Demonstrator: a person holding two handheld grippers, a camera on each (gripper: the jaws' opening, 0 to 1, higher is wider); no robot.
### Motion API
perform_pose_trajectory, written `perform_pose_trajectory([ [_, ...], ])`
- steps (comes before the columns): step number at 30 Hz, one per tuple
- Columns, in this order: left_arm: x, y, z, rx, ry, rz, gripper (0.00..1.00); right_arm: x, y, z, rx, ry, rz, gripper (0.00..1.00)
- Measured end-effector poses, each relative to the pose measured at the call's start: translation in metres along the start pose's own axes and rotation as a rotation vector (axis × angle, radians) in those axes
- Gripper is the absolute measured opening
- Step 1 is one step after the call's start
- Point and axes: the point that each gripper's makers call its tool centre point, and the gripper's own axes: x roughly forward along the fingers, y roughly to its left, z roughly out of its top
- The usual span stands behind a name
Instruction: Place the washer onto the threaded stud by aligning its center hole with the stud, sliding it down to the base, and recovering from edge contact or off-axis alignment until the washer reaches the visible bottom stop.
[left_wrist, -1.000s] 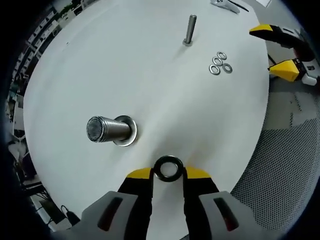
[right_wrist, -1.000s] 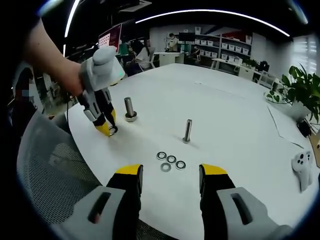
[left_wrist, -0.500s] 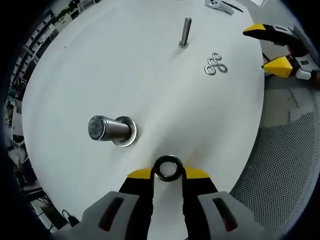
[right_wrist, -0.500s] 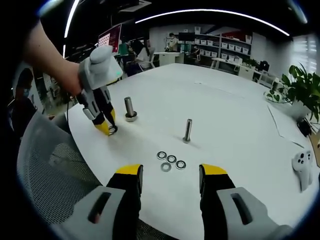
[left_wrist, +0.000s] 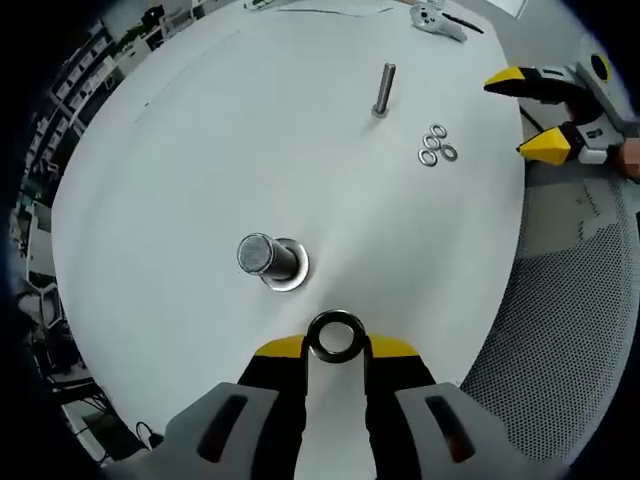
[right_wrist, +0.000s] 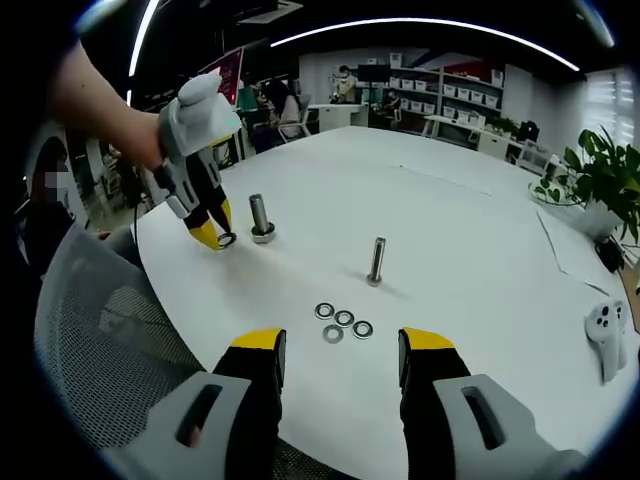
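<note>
My left gripper (left_wrist: 336, 345) is shut on a dark ring washer (left_wrist: 336, 336), held above the white table near its front edge. The thick threaded stud (left_wrist: 262, 256) stands upright on its wide base washer (left_wrist: 287, 274), up and to the left of the held washer. In the right gripper view the left gripper (right_wrist: 213, 236) hangs with the washer (right_wrist: 226, 240) just left of that stud (right_wrist: 259, 215). My right gripper (right_wrist: 335, 352) is open and holds nothing, low over the table's near edge.
A thin bolt (left_wrist: 383, 89) stands further out on the round white table (left_wrist: 180, 150), with several loose washers (left_wrist: 436, 146) beside it. A mesh chair (left_wrist: 570, 330) lies beyond the table edge. A white controller (right_wrist: 603, 331) rests at the far right.
The left gripper has lifted with the washer; the thick stud now appears more end-on and closer to the held washer. The right gripper has stayed put.
</note>
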Motion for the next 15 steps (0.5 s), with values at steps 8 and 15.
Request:
perform_pose_trajectory([
  [8,-0.018,0.014,0.009,-0.004,-0.027,0.019,0.19,0.0,0.0,0.0,0.0,0.003,0.0,0.47],
  [15,-0.033,0.024,0.019,-0.036,-0.053,0.021,0.19,0.0,0.0,-0.001,-0.005,0.004,-0.001,0.47],
])
